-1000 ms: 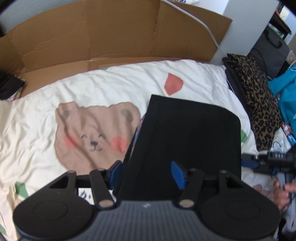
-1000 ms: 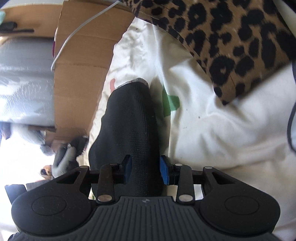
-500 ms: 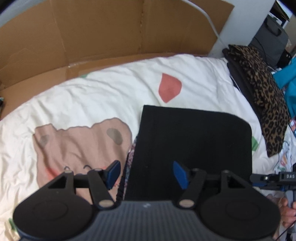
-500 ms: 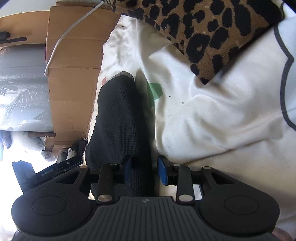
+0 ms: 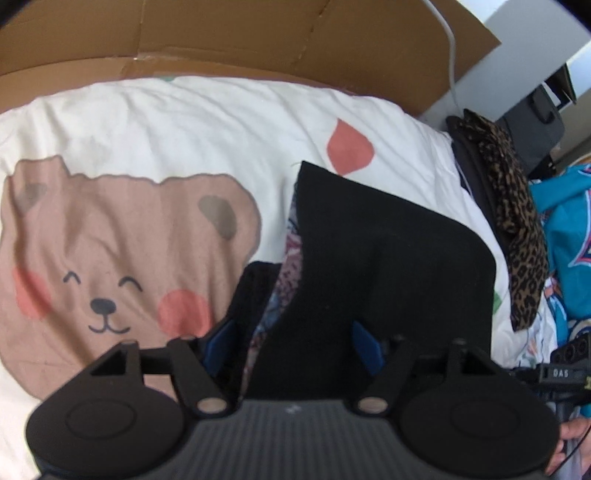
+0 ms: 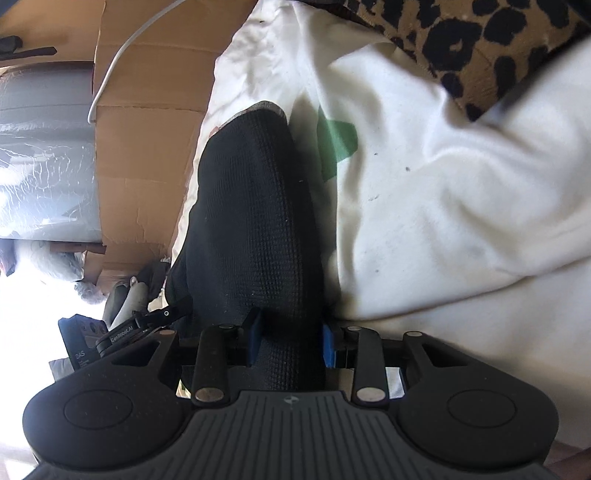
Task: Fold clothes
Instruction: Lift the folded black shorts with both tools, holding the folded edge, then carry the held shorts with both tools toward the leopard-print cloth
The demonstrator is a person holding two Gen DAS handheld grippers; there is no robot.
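a bedroom in a home: a bed with a cream duvet (image 5: 184, 122) printed with a smiling bear (image 5: 110, 266), flattened cardboard (image 5: 221, 33) behind it, and a pile of clothes (image 5: 517, 206) heaped at one side.

Open white bear-print bedsheet (image 5: 147, 140) left of folded black knit garment (image 5: 388, 258) gives free passage. Brown cardboard wall (image 5: 221, 33) blocks the far side; leopard-print fabric pile (image 5: 517, 229) crowds the right edge.
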